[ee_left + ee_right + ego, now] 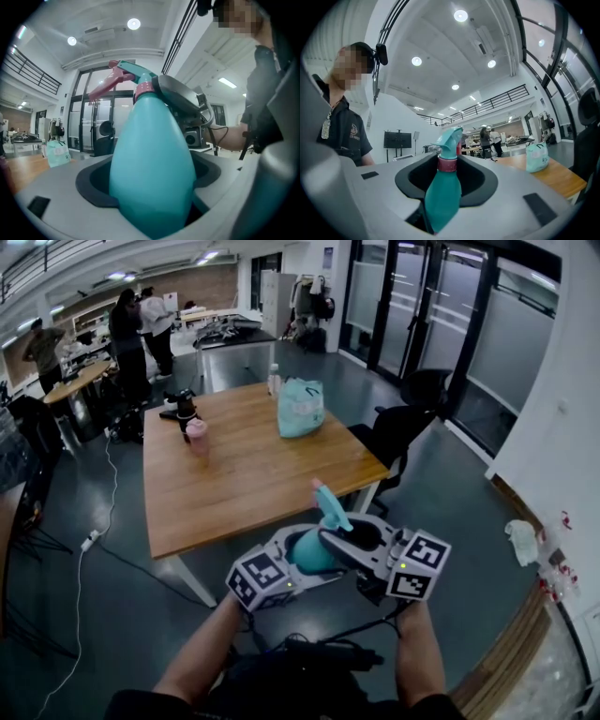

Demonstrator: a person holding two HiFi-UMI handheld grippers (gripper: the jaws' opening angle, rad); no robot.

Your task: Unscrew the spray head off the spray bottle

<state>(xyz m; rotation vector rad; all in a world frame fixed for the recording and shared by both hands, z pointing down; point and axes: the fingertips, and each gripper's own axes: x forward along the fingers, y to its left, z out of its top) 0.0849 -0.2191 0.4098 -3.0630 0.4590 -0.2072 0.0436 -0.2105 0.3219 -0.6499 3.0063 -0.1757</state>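
My main worry is the grip. The left claw (150, 161) is clamped on the belly of the spray bottle (154, 140), and that belly is smooth and tapers upward. Once I start turning the top, I'd expect it to spin or creep out between the jaws. The bottle is held in the air between the two claws, and the bench (244, 474) lies well beyond them, so anything that slips would drop to the floor.

The right claw (447, 174) stands around the bottle's upper part. Its jaws are apart, with a dark gap showing beside the bottle, so I read it as not yet biting. If it closes below the pink collar (446, 164), on the shoulder, I'd be twisting the bottle against my own left claw and loosening nothing. If it closes too high, it could catch the pink trigger (101, 89) and fire a squirt or strain the spray head (450, 138).

The bottle is teal, opaque and pear-shaped, and it narrows to the pink collar. The teal head is still seated on top, with its nozzle pointing away from the right claw. It leans a little and doesn't stand straight. I can't tell whether there is liquid inside.
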